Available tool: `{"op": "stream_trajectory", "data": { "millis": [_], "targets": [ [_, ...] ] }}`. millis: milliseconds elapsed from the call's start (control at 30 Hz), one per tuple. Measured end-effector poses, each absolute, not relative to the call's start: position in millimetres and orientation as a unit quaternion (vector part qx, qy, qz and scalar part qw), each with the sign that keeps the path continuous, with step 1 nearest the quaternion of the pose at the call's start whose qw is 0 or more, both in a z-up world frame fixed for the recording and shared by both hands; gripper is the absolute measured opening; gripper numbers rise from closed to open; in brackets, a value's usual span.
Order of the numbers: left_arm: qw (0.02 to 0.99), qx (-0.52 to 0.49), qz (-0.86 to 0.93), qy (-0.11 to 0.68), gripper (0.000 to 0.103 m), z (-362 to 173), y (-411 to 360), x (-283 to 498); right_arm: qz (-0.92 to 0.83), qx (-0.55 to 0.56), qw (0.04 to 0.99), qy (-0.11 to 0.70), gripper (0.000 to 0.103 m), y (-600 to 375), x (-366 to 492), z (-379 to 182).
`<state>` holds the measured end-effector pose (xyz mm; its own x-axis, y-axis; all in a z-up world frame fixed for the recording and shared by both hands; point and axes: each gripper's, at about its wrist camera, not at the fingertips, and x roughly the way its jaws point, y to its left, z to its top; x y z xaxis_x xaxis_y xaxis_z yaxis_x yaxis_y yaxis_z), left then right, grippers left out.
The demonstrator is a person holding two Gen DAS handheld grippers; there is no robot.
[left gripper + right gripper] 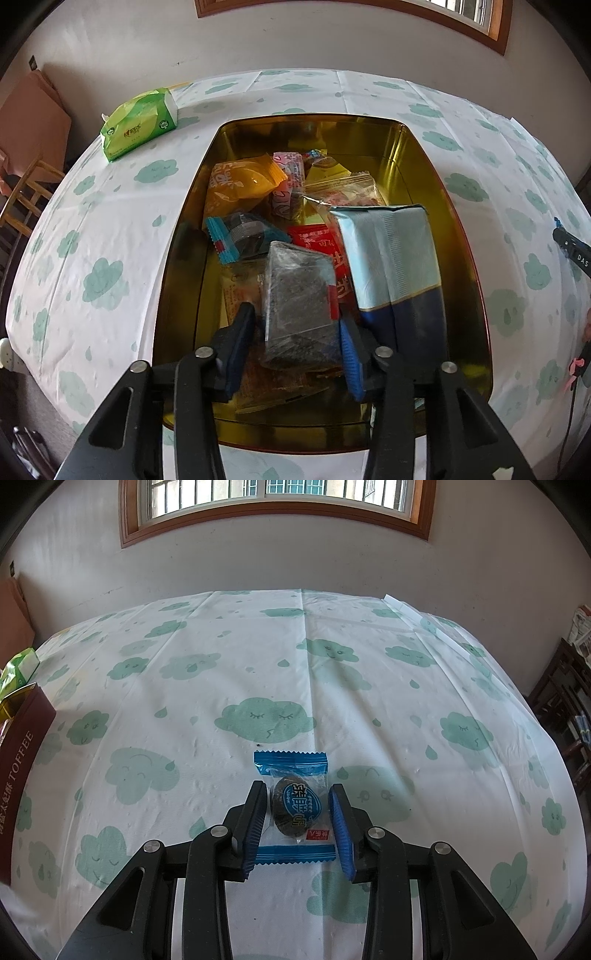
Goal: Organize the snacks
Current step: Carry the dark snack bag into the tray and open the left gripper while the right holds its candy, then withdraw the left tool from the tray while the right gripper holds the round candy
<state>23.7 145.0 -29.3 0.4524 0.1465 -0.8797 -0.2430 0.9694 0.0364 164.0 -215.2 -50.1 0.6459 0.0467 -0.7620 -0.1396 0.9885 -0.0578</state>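
Left hand-held gripper [297, 328] spread around clear dark snack [301, 299] in tin [461, 236], right hand-held gripper [297, 806] spread around blue-ended candy [293, 805]

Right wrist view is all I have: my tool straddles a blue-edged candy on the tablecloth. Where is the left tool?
Observer: The left tool is over the open gold tin, with a clear-wrapped dark snack between its fingers. I can't tell if it's gripped.
Operator: Is there room in the tin for my candy?
Observer: Probably. The tin's far end is bare.
Operator: What's the biggest item inside?
Observer: A light-blue and navy bag lies along the right wall.
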Motion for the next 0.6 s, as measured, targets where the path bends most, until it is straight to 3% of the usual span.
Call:
{"op": "stream_trajectory", "data": {
  "millis": [400,600],
  "targets": [
    [0.863,-0.054,0.124,0.486,0.067,-6.0,150.5,10.9,0.055,-0.048,0.905,0.419,0.037,-220.0,164.1,-50.2],
    [0.872,-0.05,0.135,0.469,0.069,6.6,153.8,3.6,0.053,-0.047,0.905,0.419,0.036,-219.0,164.0,-50.2]
  ]
}}
